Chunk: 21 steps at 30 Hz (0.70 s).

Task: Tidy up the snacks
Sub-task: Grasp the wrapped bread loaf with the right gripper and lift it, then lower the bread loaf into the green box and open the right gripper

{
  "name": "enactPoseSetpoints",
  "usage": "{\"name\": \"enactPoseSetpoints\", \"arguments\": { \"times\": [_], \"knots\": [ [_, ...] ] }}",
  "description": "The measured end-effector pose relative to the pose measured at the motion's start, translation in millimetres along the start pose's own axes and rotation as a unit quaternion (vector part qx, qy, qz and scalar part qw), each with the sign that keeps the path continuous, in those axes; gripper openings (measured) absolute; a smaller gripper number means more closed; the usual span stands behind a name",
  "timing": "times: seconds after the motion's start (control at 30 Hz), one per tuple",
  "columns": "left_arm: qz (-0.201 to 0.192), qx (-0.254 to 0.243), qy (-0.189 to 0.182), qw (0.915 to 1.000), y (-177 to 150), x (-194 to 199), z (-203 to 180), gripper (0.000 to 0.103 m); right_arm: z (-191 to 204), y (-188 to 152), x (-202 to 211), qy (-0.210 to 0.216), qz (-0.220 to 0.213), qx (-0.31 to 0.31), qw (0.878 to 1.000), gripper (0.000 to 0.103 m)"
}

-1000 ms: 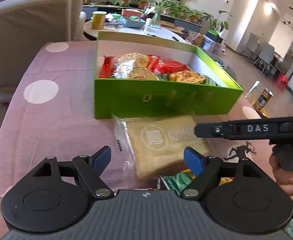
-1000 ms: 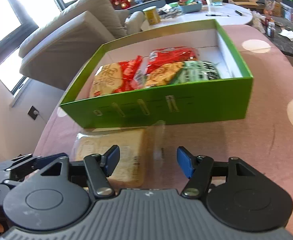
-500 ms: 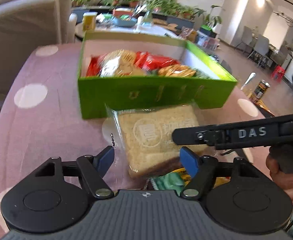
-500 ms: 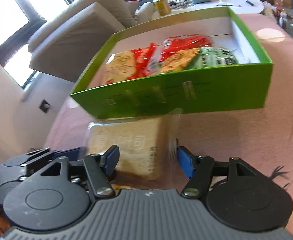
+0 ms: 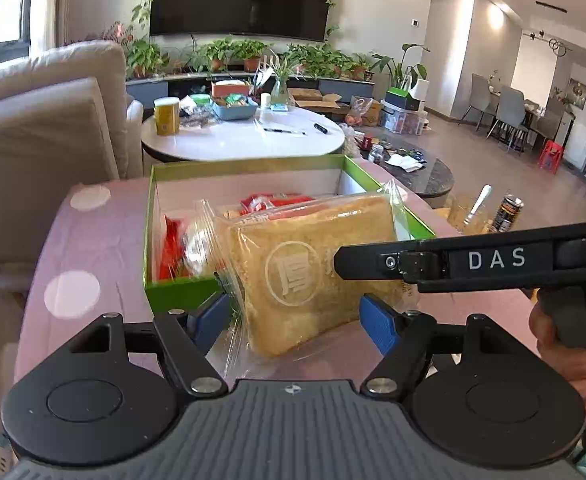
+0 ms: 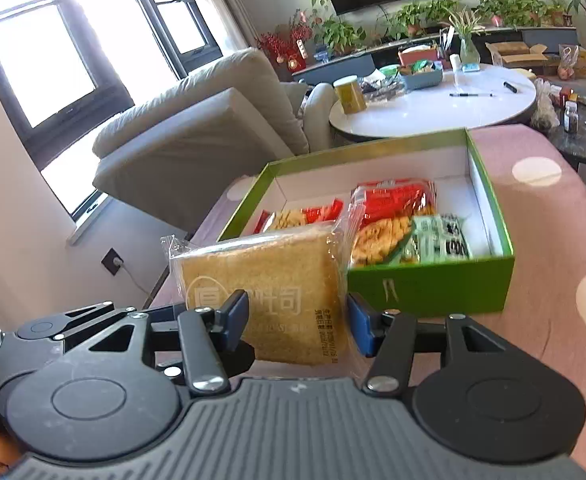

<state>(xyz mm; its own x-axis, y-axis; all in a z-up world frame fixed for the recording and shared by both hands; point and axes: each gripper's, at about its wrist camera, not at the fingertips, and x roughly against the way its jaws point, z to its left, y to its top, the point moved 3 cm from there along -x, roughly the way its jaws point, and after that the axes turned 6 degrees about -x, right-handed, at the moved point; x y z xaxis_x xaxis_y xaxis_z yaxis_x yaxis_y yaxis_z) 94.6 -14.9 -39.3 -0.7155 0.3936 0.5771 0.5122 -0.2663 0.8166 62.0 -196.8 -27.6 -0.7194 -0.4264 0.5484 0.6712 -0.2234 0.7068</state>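
Toast (image 5: 317, 276) in one clear wrapper hangs between two handheld grippers, raised off the pink polka-dot tablecloth (image 5: 73, 248) and level with the near wall of a single green box (image 6: 433, 286). Three snack packets lie side by side in the box: one red-and-yellow at its left (image 6: 293, 218), one red (image 6: 393, 200) in the middle, one green (image 6: 437, 240) at its right; whether more lie beneath them cannot be told. Left gripper (image 5: 293, 320) is partly spread, its blue pads (image 5: 377, 326) against the wrapper's left fold and the slice's right edge, gripping the packet. Right gripper (image 6: 297, 320) is set narrower, with one pad (image 6: 237, 316) across the packet's face and the other against its side, clamped on the same packet. Seen from the left wrist, the right gripper's black finger marked DAS crosses the toast's front. A person's hand (image 5: 565, 344) grips that tool's handle. Beyond the box stands one round white table (image 6: 433, 112)
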Motion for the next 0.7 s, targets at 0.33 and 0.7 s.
{"name": "enactPoseSetpoints", "arguments": {
  "times": [0.33, 0.7],
  "knots": [
    [-0.005, 0.009, 0.031, 0.9995, 42.6, -29.0, 19.4, 0.071, -1.4, 42.1, -21.3, 0.013, -0.020, 0.010, 1.000, 0.057],
    [0.012, 0.013, 0.043, 0.9989, 78.5, -90.0, 49.1, 0.072, -11.6, 82.3, -63.6, 0.004, -0.019, -0.017, 1.000, 0.057]
  ]
}}
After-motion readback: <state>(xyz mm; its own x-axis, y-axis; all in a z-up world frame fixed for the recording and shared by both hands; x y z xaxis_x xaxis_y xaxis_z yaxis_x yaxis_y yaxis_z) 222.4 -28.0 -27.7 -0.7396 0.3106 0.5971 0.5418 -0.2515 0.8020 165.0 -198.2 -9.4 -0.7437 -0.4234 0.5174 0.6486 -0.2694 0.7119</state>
